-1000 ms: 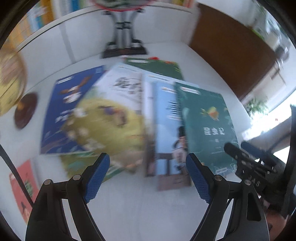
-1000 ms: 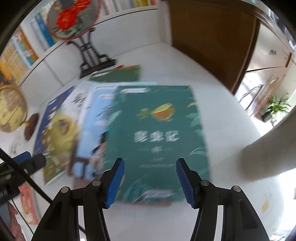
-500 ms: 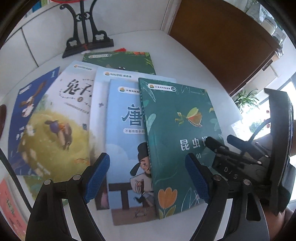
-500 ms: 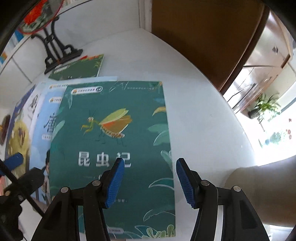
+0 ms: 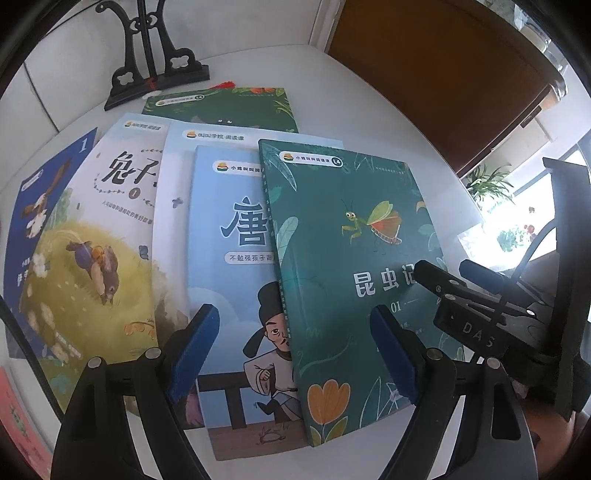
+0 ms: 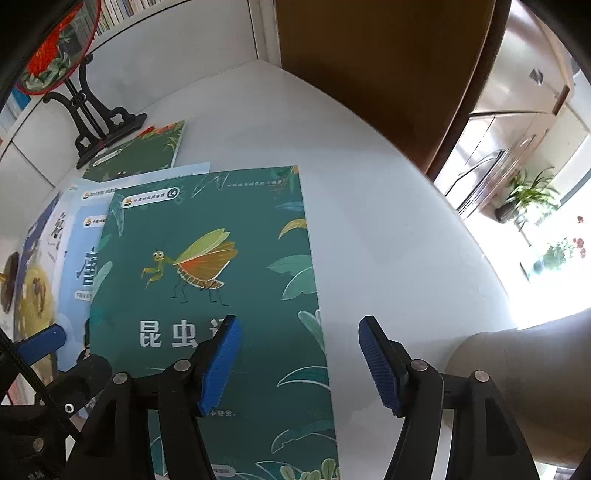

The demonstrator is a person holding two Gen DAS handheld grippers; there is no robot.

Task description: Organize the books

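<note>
The right gripper (image 6: 299, 354) is opening, empty, straddling the right edge of the green insect book (image 6: 207, 295) (topmost of the fanned books). The left gripper (image 5: 291, 354) gapes, empty, over the blue poet book (image 5: 236, 258) on the white table (image 6: 388, 221).

You are working at a white worktop (image 6: 388, 192) that meets a white wall panel (image 6: 177, 44) at the back. To your right stands a brown wooden cabinet (image 5: 443, 74). Past it, strong daylight enters through a window (image 6: 554, 266), where you see a potted plant (image 6: 532, 195). Behind the wall panel, a bookshelf (image 6: 122, 11) shows at the top left.
</note>
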